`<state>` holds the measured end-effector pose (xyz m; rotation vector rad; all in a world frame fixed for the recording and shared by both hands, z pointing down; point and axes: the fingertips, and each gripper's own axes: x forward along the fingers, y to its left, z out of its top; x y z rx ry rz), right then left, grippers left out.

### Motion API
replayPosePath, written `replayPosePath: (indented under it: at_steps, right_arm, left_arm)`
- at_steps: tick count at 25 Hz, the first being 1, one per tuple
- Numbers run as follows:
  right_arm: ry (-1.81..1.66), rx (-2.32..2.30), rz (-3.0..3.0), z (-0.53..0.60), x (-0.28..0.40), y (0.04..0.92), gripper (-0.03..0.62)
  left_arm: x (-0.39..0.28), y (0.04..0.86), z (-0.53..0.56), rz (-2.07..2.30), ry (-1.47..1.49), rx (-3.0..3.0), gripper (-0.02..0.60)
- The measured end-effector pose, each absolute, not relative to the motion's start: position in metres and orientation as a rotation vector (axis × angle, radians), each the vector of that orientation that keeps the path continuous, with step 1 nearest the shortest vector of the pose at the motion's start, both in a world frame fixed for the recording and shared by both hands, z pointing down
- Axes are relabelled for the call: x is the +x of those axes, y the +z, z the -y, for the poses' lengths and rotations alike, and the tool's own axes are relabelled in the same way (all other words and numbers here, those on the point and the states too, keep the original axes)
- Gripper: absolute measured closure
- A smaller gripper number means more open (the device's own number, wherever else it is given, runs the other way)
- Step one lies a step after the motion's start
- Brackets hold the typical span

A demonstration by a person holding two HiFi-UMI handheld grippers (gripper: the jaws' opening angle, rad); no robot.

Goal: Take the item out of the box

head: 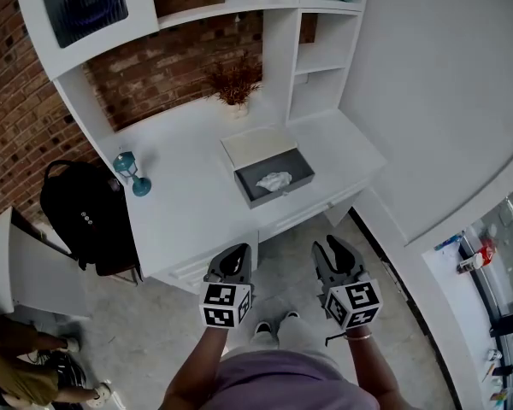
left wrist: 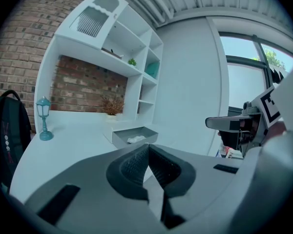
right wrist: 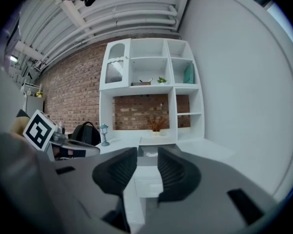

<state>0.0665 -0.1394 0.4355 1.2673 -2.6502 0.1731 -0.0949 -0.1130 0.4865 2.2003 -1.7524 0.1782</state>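
Both tools hang low in front of the person, short of the white desk's (head: 188, 195) front edge, which reads as an approach stance: neither is close enough yet to work. The left tongs (head: 232, 256) have their ribbed pads pressed together with nothing caught between them, as the left gripper view shows at the tips (left wrist: 147, 149). The right tongs (head: 338, 250) are spread, a clear gap between the pads and nothing in it, which suggests this is the tool meant to do the picking. The grey box (head: 282, 197) sits on the desk ahead of both tools and well apart from them, slightly nearer the right tongs' line than the left's. Its lid (head: 258, 142) lies flat just beyond it, touching its far wall, so the inside is exposed from above. The item (head: 274, 180), a crumpled white wad, rests on the box floor, ahead of and above the gap between the two tools. A reach forward over the near wall is probably needed next.
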Motion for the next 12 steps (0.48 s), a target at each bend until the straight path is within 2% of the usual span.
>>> replayPosePath:
  at_steps: [12]
  right_arm:
    - [0.123, 1.143, 2.672, 0.209, 0.043, 0.44, 0.47]
  left_arm:
    - [-0.129, 0.494, 0.154, 1.853, 0.156, 2.089, 0.581]
